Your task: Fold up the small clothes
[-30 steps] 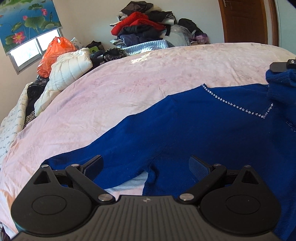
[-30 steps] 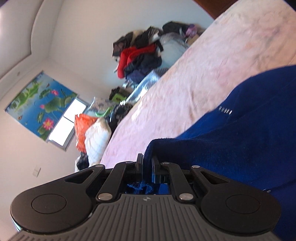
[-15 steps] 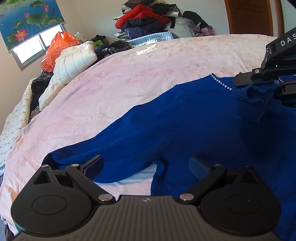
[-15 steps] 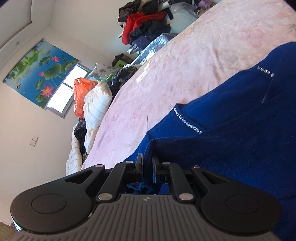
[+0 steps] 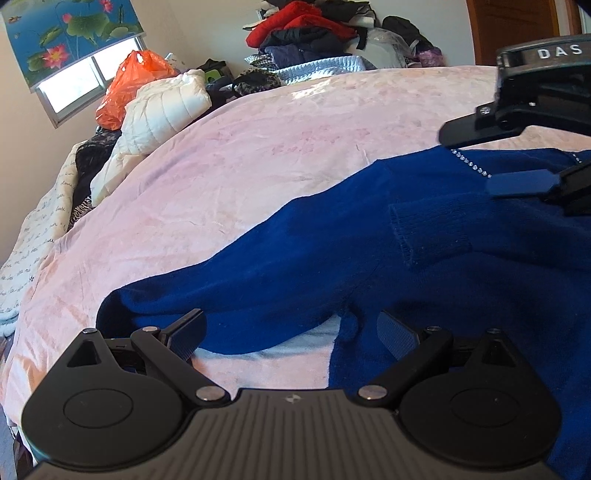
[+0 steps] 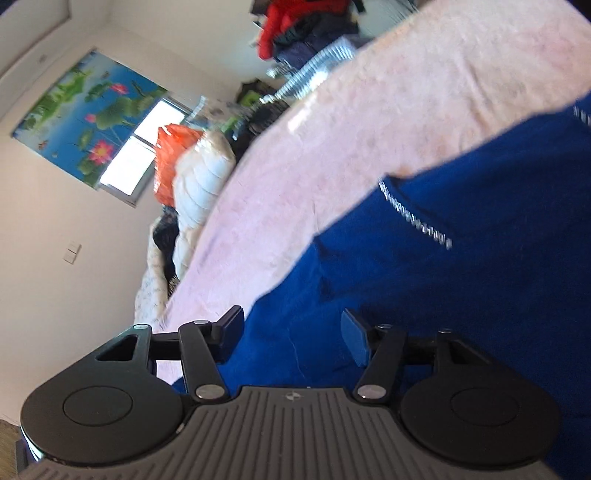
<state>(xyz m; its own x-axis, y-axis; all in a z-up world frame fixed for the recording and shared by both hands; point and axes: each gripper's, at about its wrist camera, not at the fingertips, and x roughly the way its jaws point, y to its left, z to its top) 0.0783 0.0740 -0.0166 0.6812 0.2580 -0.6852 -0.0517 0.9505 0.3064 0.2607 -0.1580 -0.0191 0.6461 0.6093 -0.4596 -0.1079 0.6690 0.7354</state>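
Observation:
A dark blue sweater (image 5: pixel 332 240) with a rhinestone neckline (image 5: pixel 469 162) lies spread on the pink bedspread (image 5: pixel 258 166). Its right sleeve is folded inward, and the ribbed cuff (image 5: pixel 424 232) rests on the body. My left gripper (image 5: pixel 291 325) is open and hovers low over the left sleeve and armpit, touching nothing. My right gripper (image 5: pixel 467 160) enters from the right just above the neckline. In the right wrist view that gripper (image 6: pixel 293 334) has its jaws opening, with blue sweater (image 6: pixel 443 295) lying beneath them and the pads pressing on nothing.
A heap of clothes (image 5: pixel 314 33) is piled at the far end of the bed. A white puffer jacket (image 5: pixel 159 110) and an orange bag (image 5: pixel 133 85) sit at the far left under a window (image 5: pixel 74 85). A wooden door (image 5: pixel 513 33) stands at the back right.
My right gripper carried the sleeve cuff leftward over the sweater's body, then opened and let it go. The cuff now lies flat. My left gripper stayed almost still.

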